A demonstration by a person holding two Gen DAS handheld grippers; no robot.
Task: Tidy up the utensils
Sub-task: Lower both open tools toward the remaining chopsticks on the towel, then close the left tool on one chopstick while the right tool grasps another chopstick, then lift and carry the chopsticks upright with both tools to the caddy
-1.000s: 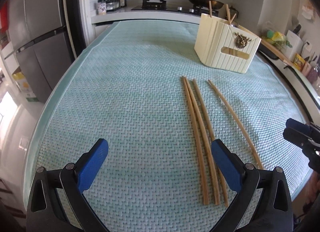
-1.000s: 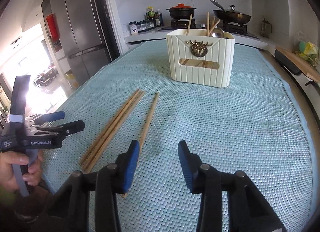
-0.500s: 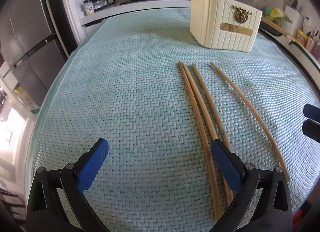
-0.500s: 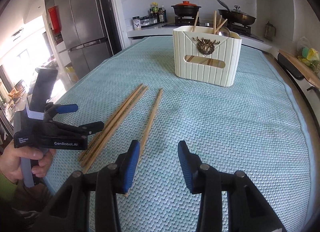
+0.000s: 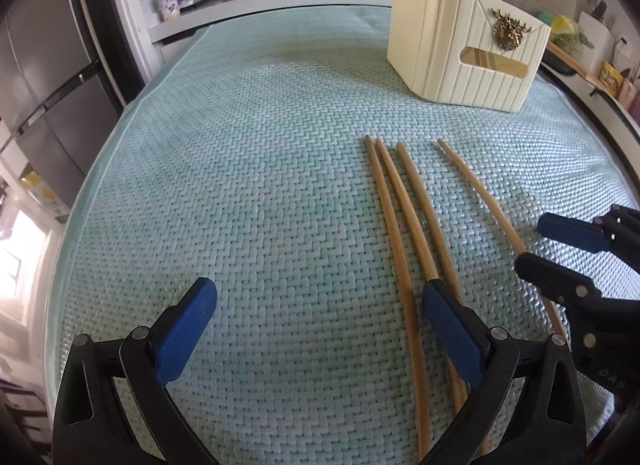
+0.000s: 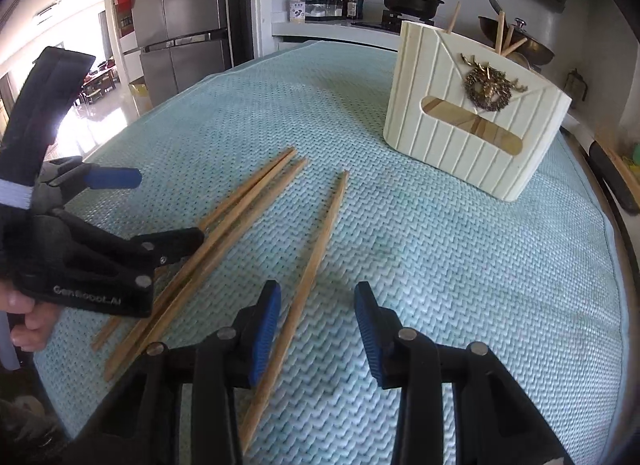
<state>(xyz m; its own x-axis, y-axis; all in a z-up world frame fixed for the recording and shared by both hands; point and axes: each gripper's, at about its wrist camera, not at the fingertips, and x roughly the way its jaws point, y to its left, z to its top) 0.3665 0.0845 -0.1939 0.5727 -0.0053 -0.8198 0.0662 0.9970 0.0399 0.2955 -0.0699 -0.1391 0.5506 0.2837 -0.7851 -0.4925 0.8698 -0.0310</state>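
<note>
Two grippers are over the near edge of the table (image 5: 240, 145), which is covered w/ a pale green woven mat. Four chopsticks lie on it: three close together (image 5: 400, 225) and one single chopstick (image 6: 320, 241) apart, toward the right side. All point roughly at the far right corner, where the cream utensil holder (image 6: 460, 137) stands.

The right gripper (image 6: 316, 329) sits over the near end of the single stick. Its jaws are closing; the stick runs just inside the left pad and isn't pinched yet, nothing lifted. The left gripper (image 5: 320, 329) is spread wide, holding nothing, and its right pad is above the bundle of three.

Step in hand, I'd say: pick up the single stick. To do it well, center the stick btwn the pads before clamping, since it's riding near one pad and could roll out. The pads should reach mat level so they catch the thin shaft rather than skim over it. Grabbing near the end means the far tip will sag, so lift slowly and tilt it upright before heading to the holder.

The holder already has a few wooden sticks poking out the top, leaning diff ways. Wood also shows through the slot in its front wall. How it's divided inside, can't tell.
</note>
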